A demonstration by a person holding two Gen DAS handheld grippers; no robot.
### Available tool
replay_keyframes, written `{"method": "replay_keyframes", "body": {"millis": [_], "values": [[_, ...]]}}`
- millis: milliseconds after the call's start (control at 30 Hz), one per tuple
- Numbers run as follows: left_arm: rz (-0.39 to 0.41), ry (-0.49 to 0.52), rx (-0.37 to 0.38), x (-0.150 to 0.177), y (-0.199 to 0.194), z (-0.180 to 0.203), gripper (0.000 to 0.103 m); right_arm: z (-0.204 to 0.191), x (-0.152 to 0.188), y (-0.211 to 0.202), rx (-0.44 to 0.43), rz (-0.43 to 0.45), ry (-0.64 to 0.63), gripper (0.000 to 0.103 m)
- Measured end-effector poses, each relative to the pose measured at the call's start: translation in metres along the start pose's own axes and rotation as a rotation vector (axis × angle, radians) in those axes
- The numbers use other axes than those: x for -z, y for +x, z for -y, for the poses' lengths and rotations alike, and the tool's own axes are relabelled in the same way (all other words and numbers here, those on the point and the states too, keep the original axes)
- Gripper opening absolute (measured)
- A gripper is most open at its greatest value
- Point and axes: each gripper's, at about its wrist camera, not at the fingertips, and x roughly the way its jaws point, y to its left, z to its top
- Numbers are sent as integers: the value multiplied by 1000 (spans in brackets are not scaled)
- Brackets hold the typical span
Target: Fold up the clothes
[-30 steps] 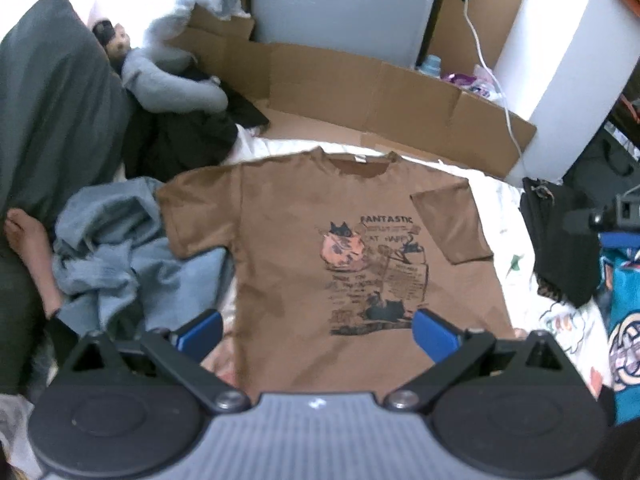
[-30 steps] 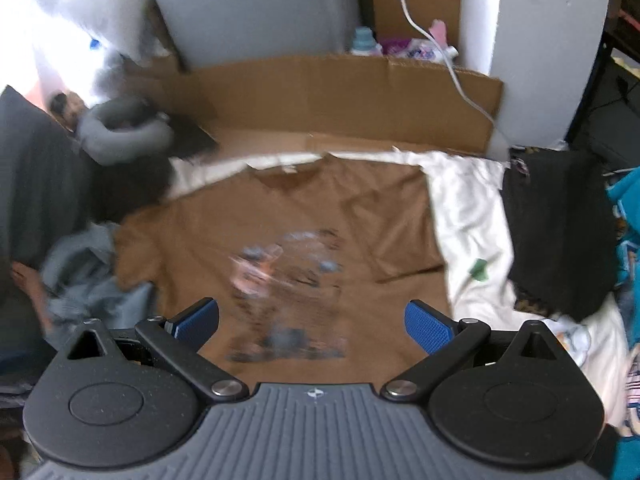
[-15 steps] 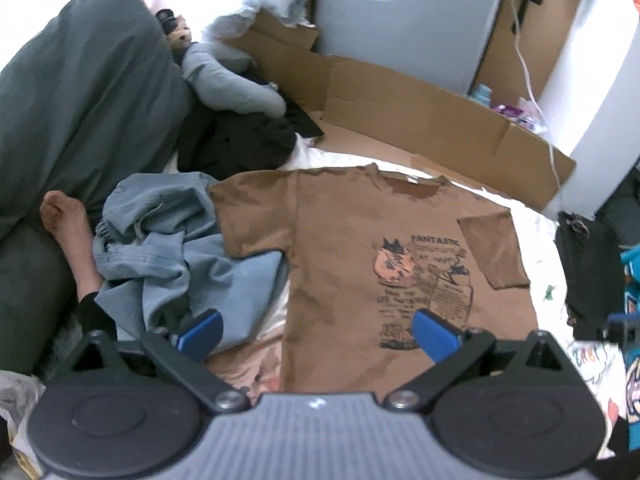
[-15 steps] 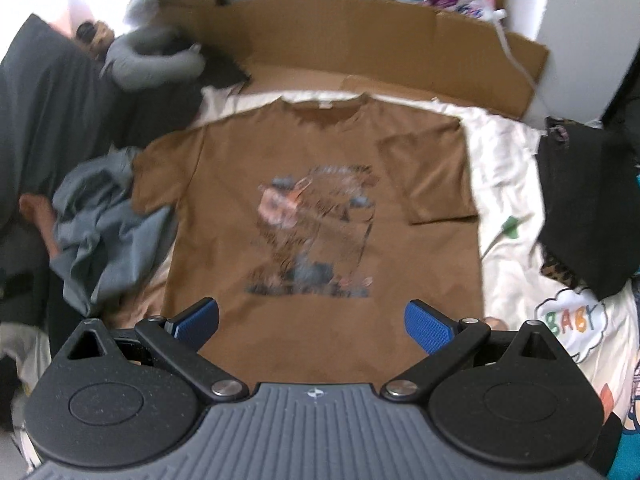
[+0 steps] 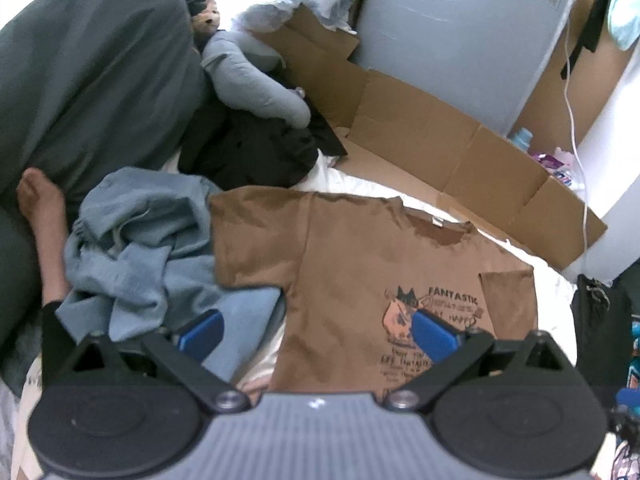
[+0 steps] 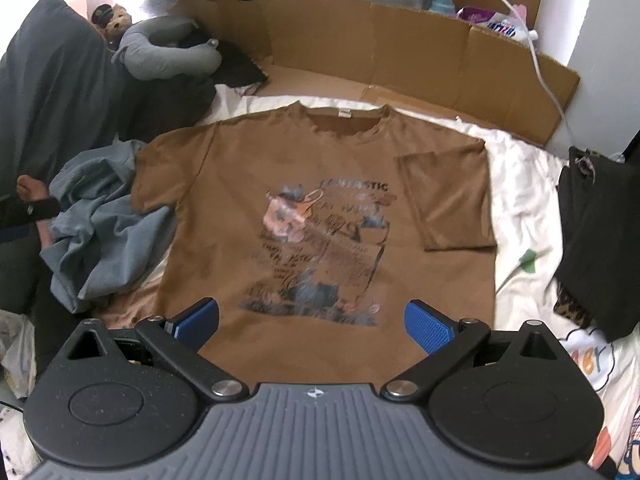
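Observation:
A brown T-shirt (image 5: pixel 352 272) (image 6: pixel 240 168) with a cat print lies flat, face up, on the white bed sheet (image 6: pixel 520 184), collar toward the far side. Its right sleeve (image 6: pixel 448 200) is folded in over the chest; its left sleeve (image 5: pixel 256 236) lies spread out. My left gripper (image 5: pixel 316 336) hovers open above the shirt's left side edge, holding nothing. Open and empty too, my right gripper (image 6: pixel 312 320) hangs over the shirt's bottom hem.
A crumpled blue-grey garment (image 5: pixel 140 248) (image 6: pixel 96 224) lies left of the shirt, by a person's bare foot (image 5: pixel 40 208). Black clothes (image 6: pixel 600 232) sit at the right. Flattened cardboard (image 5: pixel 440 140), a grey neck pillow (image 5: pixel 252 80) and a dark pillow (image 5: pixel 80 72) border the bed.
The left gripper has swung left, so the shirt's left sleeve and the blue-grey garment now fill its view. The right gripper has risen and centred over the shirt's hem. Both stay open.

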Motion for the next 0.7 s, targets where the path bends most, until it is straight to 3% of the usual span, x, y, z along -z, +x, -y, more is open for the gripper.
{"method": "replay_keyframes", "body": {"millis": [267, 500, 700], "values": [[-20, -8, -19, -16, 53, 6, 102, 3, -10, 3, -24, 76, -40, 102], [-29, -86, -5, -16, 96, -25, 100, -9, -18, 24, -57, 124, -87, 102], [-42, -93, -54, -31, 130, -51, 92, -36, -33, 57, -87, 165, -115, 100]]}}
